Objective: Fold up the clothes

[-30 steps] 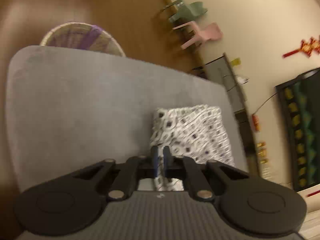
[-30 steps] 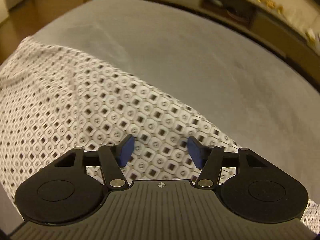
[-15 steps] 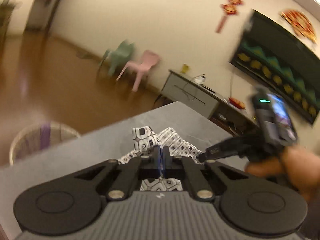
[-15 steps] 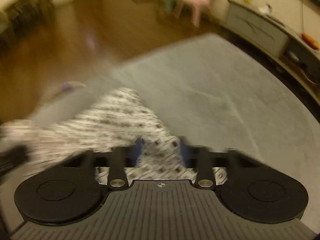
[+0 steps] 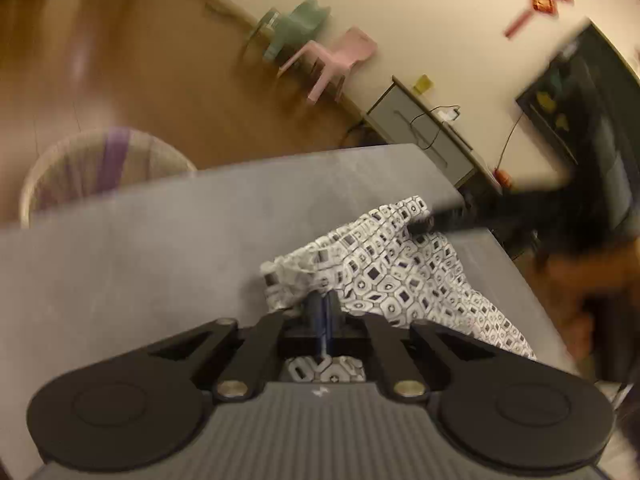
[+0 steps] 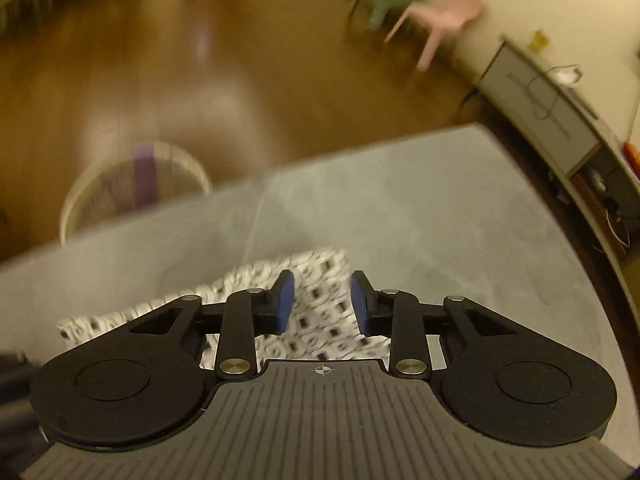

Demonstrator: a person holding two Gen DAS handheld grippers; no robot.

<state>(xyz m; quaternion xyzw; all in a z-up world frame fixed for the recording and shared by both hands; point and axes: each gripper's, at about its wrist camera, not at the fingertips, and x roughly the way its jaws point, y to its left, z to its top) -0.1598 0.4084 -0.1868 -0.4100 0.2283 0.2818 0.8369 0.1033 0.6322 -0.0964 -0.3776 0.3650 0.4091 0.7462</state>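
Note:
A white garment with a black geometric print (image 5: pixel 404 276) lies on the grey table (image 5: pixel 160 256). My left gripper (image 5: pixel 324 304) is shut on the garment's near edge and holds it raised. In the right wrist view the same garment (image 6: pixel 320 312) lies under my right gripper (image 6: pixel 322 300), whose blue pads (image 6: pixel 285 296) stand apart, open, just above the cloth. The right gripper also shows blurred in the left wrist view (image 5: pixel 440 220), over the garment's far corner.
A woven laundry basket (image 5: pixel 100 168) with purple cloth stands on the wooden floor past the table's far edge; it also shows in the right wrist view (image 6: pixel 132 188). Green (image 5: pixel 296 24) and pink (image 5: pixel 340 56) small chairs and a grey cabinet (image 5: pixel 424 128) line the wall.
The left gripper stays shut on the garment and has swung its view back toward the table. The right gripper has pulled back and up from the cloth, still open.

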